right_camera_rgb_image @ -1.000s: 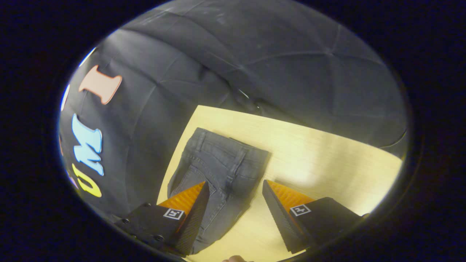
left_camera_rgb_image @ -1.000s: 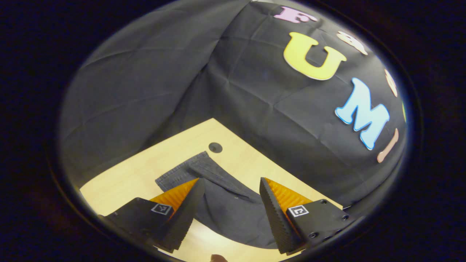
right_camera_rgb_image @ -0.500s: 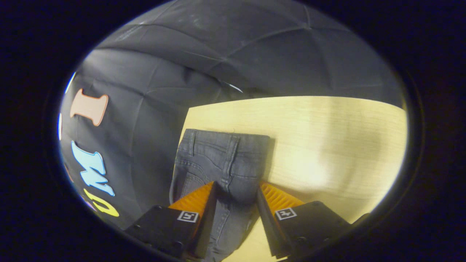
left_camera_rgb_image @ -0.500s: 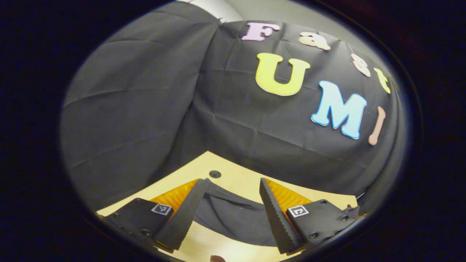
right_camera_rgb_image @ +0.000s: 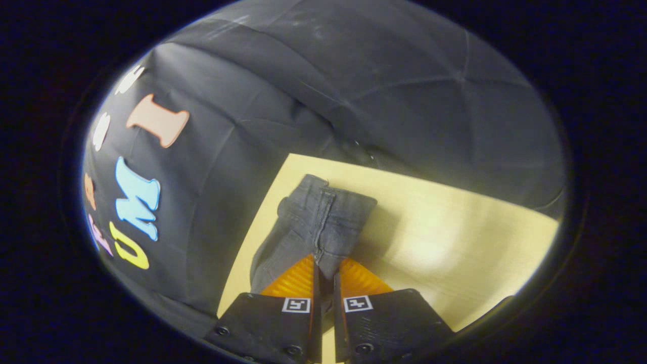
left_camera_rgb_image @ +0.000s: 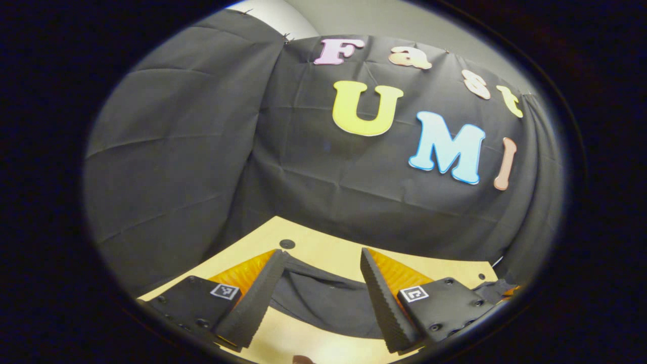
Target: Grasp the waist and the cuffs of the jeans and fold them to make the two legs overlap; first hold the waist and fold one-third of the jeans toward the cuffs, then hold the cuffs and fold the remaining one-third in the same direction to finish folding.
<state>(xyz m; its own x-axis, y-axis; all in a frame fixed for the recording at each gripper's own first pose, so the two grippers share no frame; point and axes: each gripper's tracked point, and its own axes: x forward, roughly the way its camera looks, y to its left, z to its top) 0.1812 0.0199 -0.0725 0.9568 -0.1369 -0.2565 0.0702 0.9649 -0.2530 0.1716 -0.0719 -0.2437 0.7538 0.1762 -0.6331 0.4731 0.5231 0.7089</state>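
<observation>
The dark grey jeans (right_camera_rgb_image: 323,222) lie on the pale wooden table (right_camera_rgb_image: 455,242). In the right gripper view my right gripper (right_camera_rgb_image: 324,264) is shut on the waist end, and the denim bunches into a raised fold in front of its fingers. In the left gripper view the jeans (left_camera_rgb_image: 323,303) stretch across the table (left_camera_rgb_image: 323,253) between my fingers. My left gripper (left_camera_rgb_image: 320,252) is open above the cloth, one finger on each side and neither pressing on it. At the far right of that view a bit of denim (left_camera_rgb_image: 493,289) stands lifted.
The booth's black cloth wall (left_camera_rgb_image: 202,151) hangs close behind the table's back edge. A dark round hole (left_camera_rgb_image: 287,243) sits in the table top near the jeans. Bare table (right_camera_rgb_image: 480,253) spreads to the right of the waist in the right gripper view.
My right gripper went from open to shut on the waist, and the denim there has bunched up. My left gripper stayed open while its view tilted up toward the wall.
</observation>
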